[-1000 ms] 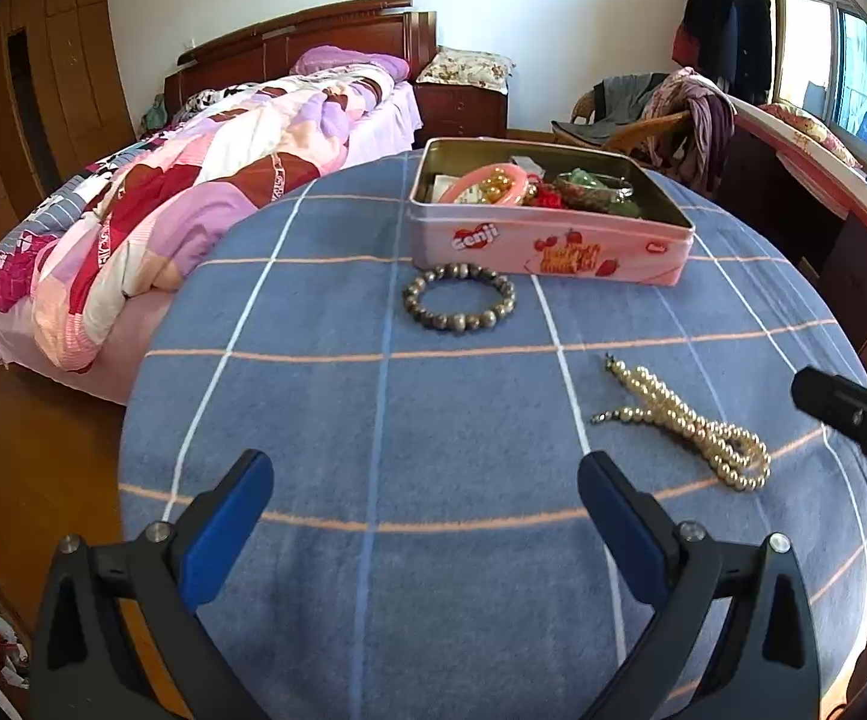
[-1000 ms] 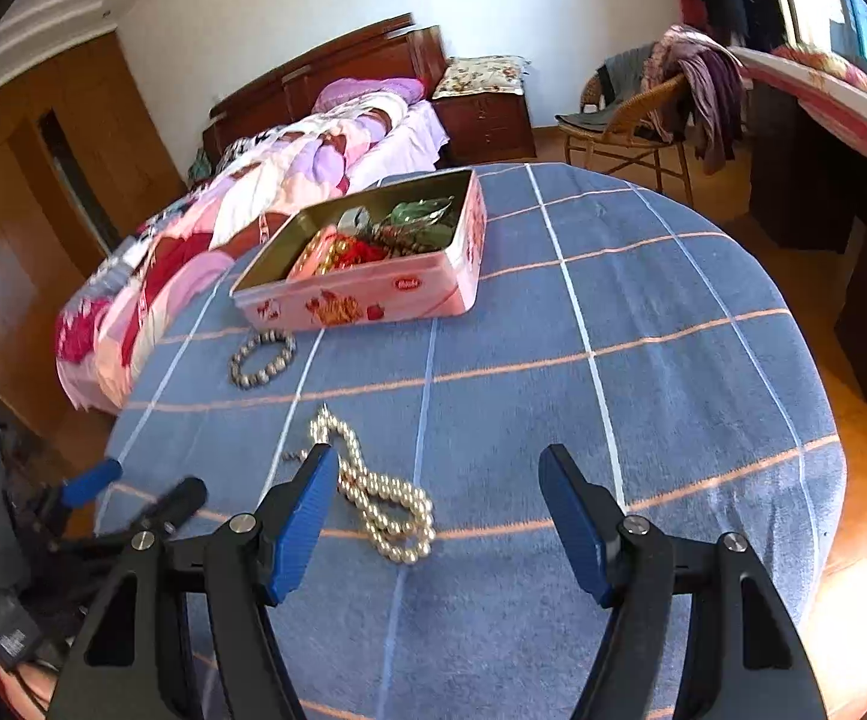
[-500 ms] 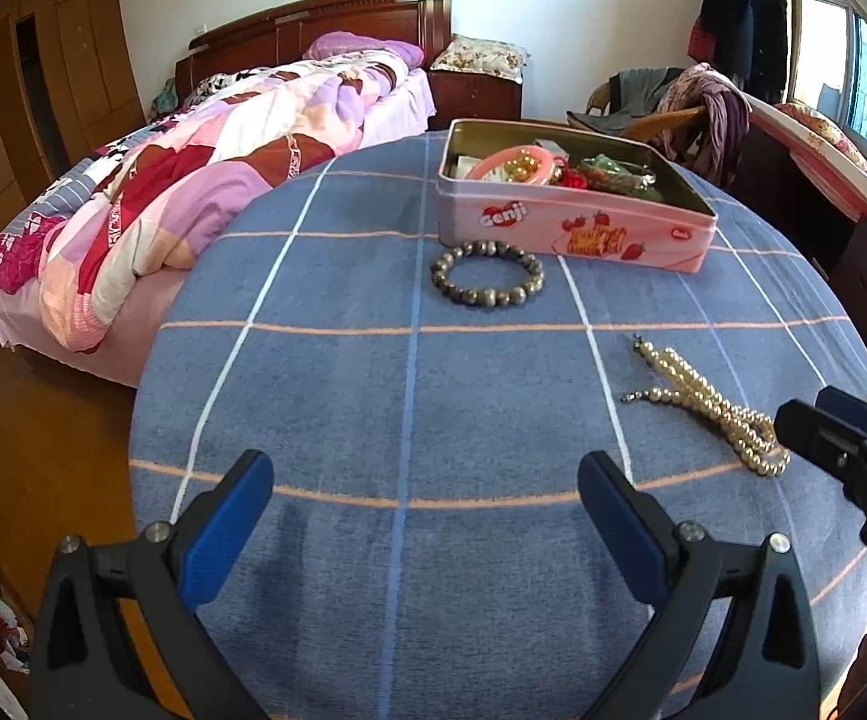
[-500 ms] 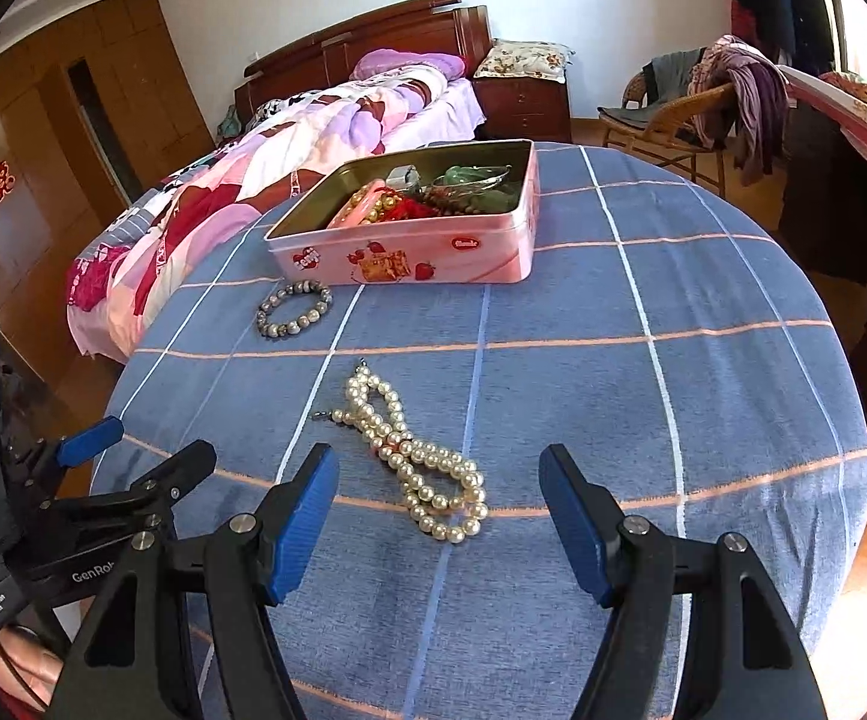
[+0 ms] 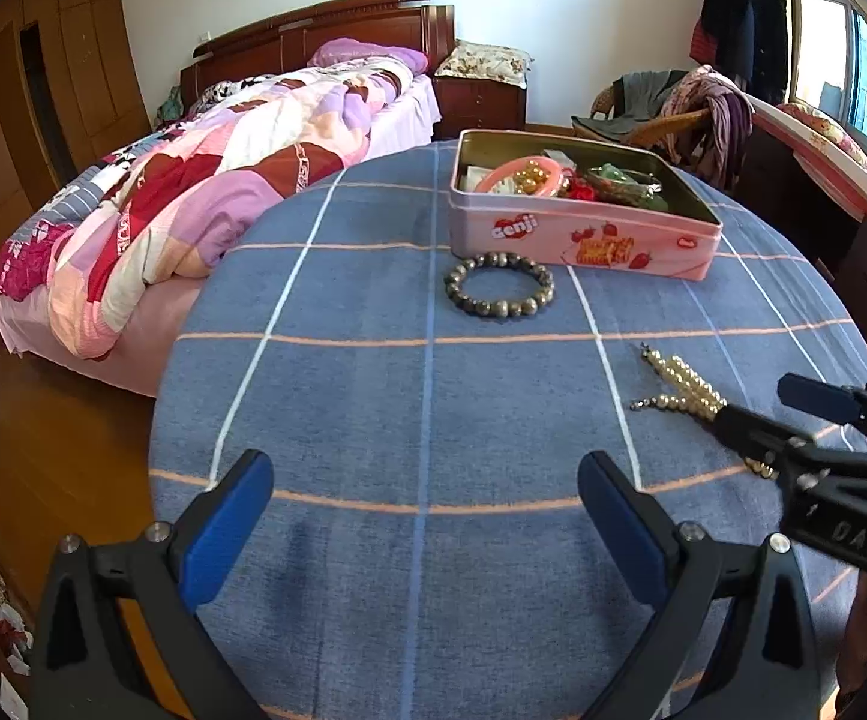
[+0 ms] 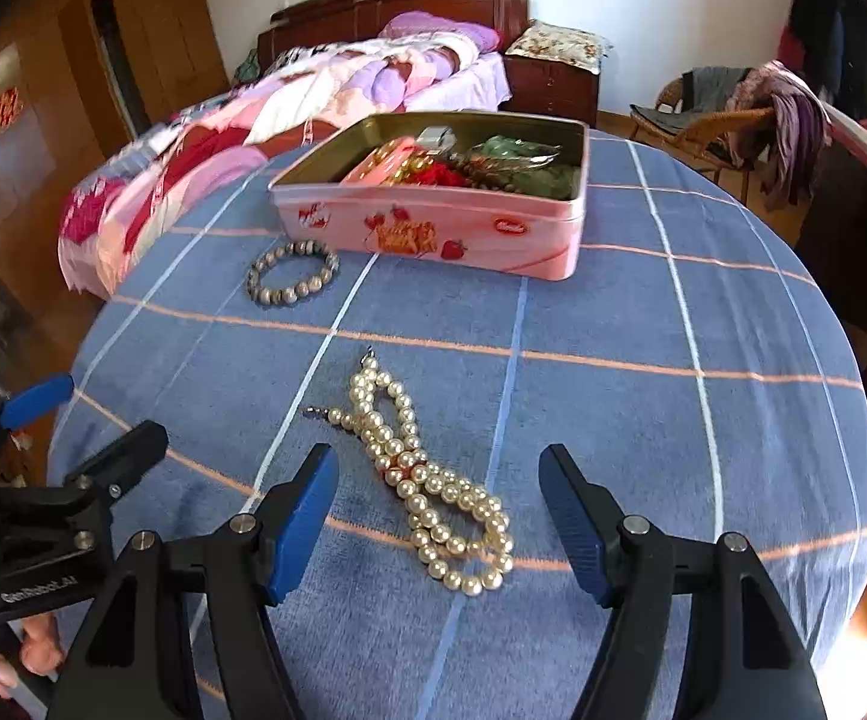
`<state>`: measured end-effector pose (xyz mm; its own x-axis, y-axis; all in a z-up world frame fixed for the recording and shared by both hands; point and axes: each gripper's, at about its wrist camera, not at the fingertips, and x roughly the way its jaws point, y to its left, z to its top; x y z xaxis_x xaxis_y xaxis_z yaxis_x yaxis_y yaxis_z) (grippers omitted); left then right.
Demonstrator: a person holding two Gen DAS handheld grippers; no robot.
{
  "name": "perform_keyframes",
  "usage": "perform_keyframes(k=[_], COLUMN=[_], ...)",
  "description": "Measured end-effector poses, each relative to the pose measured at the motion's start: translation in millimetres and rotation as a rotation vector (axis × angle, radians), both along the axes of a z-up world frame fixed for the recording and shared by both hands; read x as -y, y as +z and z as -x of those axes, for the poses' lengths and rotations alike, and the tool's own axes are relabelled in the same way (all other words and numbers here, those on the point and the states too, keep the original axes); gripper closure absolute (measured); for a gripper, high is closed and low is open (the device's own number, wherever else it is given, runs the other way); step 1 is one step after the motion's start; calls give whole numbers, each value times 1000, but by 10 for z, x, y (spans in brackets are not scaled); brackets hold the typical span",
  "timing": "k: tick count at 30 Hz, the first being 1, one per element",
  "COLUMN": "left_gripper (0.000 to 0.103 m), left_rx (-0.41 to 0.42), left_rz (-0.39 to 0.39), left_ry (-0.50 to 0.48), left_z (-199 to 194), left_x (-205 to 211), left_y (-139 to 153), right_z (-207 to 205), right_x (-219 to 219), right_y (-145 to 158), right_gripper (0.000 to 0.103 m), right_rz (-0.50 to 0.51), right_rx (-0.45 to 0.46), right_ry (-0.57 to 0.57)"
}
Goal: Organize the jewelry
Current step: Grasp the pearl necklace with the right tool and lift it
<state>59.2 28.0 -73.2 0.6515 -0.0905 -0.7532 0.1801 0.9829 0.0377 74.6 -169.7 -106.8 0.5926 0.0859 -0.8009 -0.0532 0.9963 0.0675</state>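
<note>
From the left wrist, we lose the near end of the pearl necklace (image 5: 682, 387) behind the right gripper (image 5: 787, 414), whose body runs off the right edge. In the pink tin (image 6: 433, 231), the jumbled pieces overlap too much for us to sort. The left gripper (image 6: 88, 417) is cut by the right wrist view's left edge.

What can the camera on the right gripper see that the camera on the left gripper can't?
Only the right wrist view shows the whole pearl necklace, lying between the open fingers, and part of a hand holding the left gripper. Only the left wrist view shows the window and the necklace half hidden behind the right gripper. Both show the pink tin, the grey bead bracelet, the blue tablecloth and the bed.
</note>
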Motion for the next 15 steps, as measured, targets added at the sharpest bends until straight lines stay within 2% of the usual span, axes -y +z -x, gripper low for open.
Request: perform_keyframes(k=[4,6,7,8,10,11,13,15], left_gripper=[0,0,0,0,0,0,0,0], left_rx=[0,-5,-10,-18,-27,-29,-30,-25], left_rz=[-1,5,12,23,43,50,62,75], left_ry=[1,6,7,9,9,8,3,-8], left_z=[-9,-29,-43,-65,-108,-128,-185,-259], left_x=[-9,-32,-43,-59,-89,-95,-95,-82], left_y=[-5,-14,-20,-26,-29,-25,-4,31], right_z=[-16,-18,-13,-7,-19,-28,-45,-59], right_x=[-83,-100,-102,-98,-83,-67,-5,121], right_y=[-92,-94,-89,-75,-50,-42,-38,-16], right_gripper=[33,37,49,66,87,90,91,91], right_rz=[70,84,91,89,96,95,84,19], right_rx=[-22,-23,-18,-16,-29,-35,-33,-20], right_ry=[27,27,27,30,34,31,4,-45])
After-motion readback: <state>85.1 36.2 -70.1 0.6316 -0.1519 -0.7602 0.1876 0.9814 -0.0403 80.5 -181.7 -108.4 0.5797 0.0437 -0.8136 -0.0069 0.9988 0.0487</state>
